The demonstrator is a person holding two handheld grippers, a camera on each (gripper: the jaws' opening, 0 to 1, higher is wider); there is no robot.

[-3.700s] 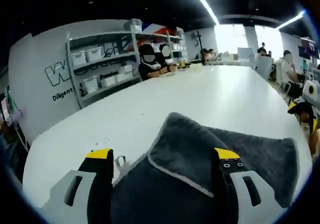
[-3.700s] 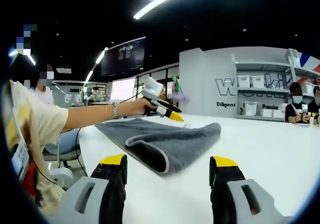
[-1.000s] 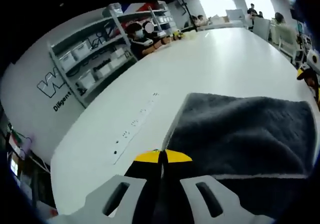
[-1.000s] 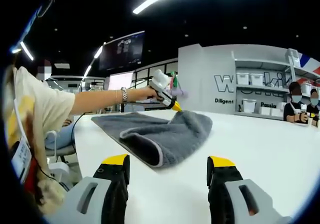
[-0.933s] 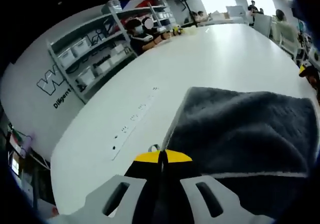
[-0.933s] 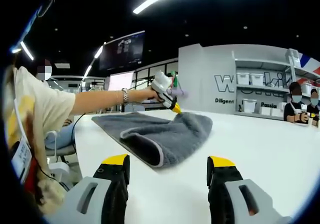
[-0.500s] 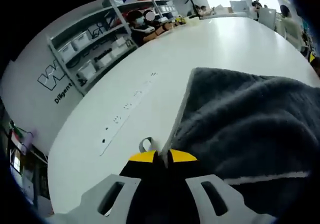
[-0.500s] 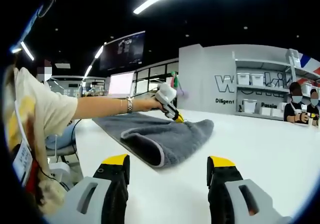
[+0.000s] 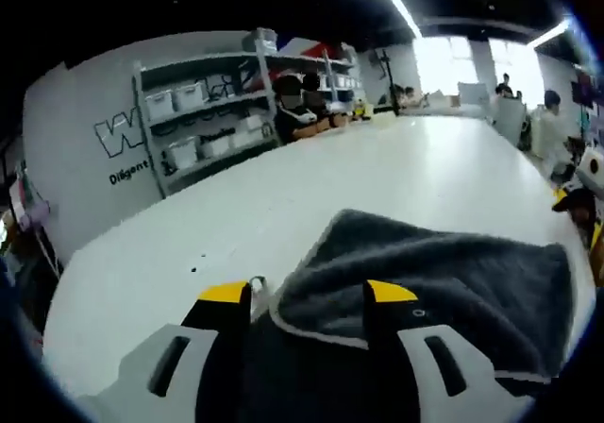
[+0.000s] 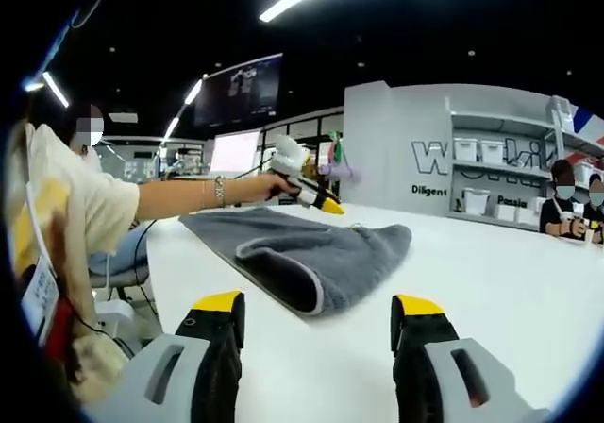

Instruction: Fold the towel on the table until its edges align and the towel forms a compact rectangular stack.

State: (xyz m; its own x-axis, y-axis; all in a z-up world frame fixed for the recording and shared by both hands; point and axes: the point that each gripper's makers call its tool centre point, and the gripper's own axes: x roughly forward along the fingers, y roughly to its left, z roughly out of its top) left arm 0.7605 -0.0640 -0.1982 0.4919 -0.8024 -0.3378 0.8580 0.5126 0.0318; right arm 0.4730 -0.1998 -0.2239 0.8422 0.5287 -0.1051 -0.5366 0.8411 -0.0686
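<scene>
Left gripper view: the left gripper, jaws apart and holding nothing, hangs over the grey towel, which lies folded over itself at the near edge of the white table. The upper layer's pale-trimmed edge runs between the yellow-tipped jaws; a small hanging loop pokes out beside the left jaw. Beyond the towel the tabletop stretches bare toward seated people at its far edge, and a shelving unit with white bins stands against the lettered wall behind them.

Right gripper view: the right gripper, jaws apart and empty, sits low over bare tabletop, well apart from the towel. The left gripper, held in a person's hand, hovers above the towel's far side. The towel's rolled fold faces the camera. Open table lies to its right; the shelves stand past the far edge.
</scene>
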